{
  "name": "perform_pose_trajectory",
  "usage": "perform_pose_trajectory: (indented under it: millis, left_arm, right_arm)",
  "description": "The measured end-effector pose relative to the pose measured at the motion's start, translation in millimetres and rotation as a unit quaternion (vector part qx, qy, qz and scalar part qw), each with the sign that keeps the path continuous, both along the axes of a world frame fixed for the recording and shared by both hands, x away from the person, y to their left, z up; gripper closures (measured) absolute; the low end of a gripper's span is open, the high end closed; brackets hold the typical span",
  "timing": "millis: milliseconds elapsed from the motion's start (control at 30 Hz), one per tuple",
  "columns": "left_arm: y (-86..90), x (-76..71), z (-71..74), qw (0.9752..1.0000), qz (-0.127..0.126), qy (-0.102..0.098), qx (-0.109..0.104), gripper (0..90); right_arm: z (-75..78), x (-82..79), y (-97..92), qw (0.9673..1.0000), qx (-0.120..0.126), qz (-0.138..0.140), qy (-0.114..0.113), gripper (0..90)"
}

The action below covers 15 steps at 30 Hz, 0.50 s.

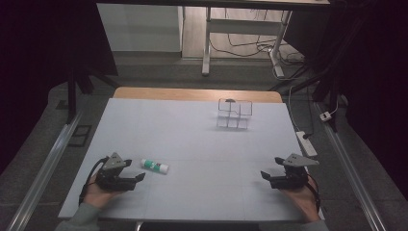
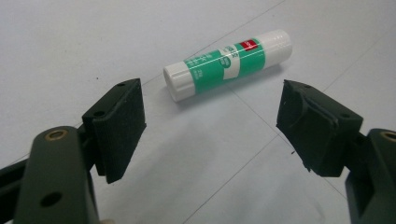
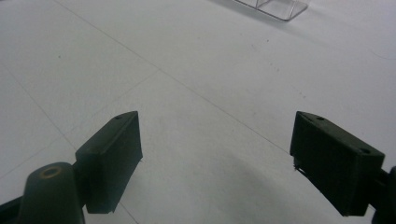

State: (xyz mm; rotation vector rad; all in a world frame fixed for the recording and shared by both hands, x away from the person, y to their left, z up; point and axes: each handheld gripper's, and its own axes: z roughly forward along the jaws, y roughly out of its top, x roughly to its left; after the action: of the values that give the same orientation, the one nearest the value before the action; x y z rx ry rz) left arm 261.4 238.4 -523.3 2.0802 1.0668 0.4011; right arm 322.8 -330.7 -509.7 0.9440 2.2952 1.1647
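Two grippers low at near edge, both agape, nothing held. Left gripper just short of glue stick, lying flat near-left. Right gripper idle near-right. Approach step; next needs advancing, straddling tube, closing.

Left claw gapes wide; right claw likewise, low.

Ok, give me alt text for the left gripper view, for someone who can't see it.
A glue stick, white with a green label, lies on its side on the white table, just beyond the open left tool. The tool's two black pads stand wide apart with nothing between them but bare table.
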Motion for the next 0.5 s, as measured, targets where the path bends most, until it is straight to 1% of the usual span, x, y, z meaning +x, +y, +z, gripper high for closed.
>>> perform_pose_trajectory:
  millis: [100, 167, 333, 500]
  left_arm:
    - [-0.8, -0.5, -0.8, 1.0000, 0.002, 0.001, -0.004, 23.4]
    - [-2.2, -0.9, -1.4, 1.0000, 0.001, 0.002, -0.001, 23.4]
    - [-3.4, -1.5, -1.1, 1.0000, -0.001, 0.002, -0.002, 23.4]
    - [-3.0, -1.0, -1.3, 1.0000, -0.002, 0.002, -0.002, 23.3]
  right_arm:
    - [-0.1, 0.2, -0.2, 1.0000, 0.000, -0.002, -0.001, 16.9]
    - [-0.4, 0.2, 0.0, 1.0000, -0.001, -0.002, -0.001, 17.2]
    - [-0.3, 0.2, -0.2, 1.0000, -0.009, -0.004, -0.002, 17.8]
    - [-0.2, 0.4, -0.2, 1.0000, -0.007, -0.002, -0.002, 18.8]
